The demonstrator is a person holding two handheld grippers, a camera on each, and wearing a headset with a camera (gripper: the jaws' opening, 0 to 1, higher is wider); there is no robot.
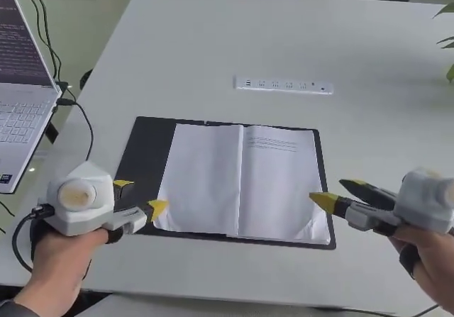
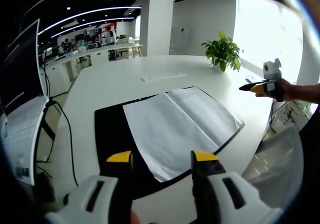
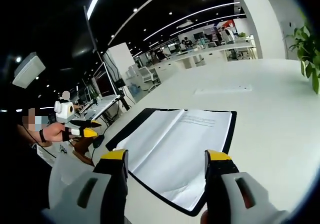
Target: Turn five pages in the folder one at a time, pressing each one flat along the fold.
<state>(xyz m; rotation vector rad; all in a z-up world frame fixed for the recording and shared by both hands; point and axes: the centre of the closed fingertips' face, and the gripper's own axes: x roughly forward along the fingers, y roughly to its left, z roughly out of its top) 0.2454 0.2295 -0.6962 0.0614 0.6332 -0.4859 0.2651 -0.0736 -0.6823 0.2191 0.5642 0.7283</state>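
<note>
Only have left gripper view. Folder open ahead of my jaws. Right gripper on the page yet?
Observer: No. In the head view the right gripper hovers by the right page at its outer edge, jaws open, nothing held.
Operator: That page's near corner flat?
Observer: The lower right corner looks slightly curled up.
Operator: Where's left sitting?
Observer: From above, the left gripper is open over the folder, at its black left cover, beside the lower corner of the left page.

White table (image 1: 213,40) with folder (image 1: 234,182), power strip (image 1: 284,85)
</note>
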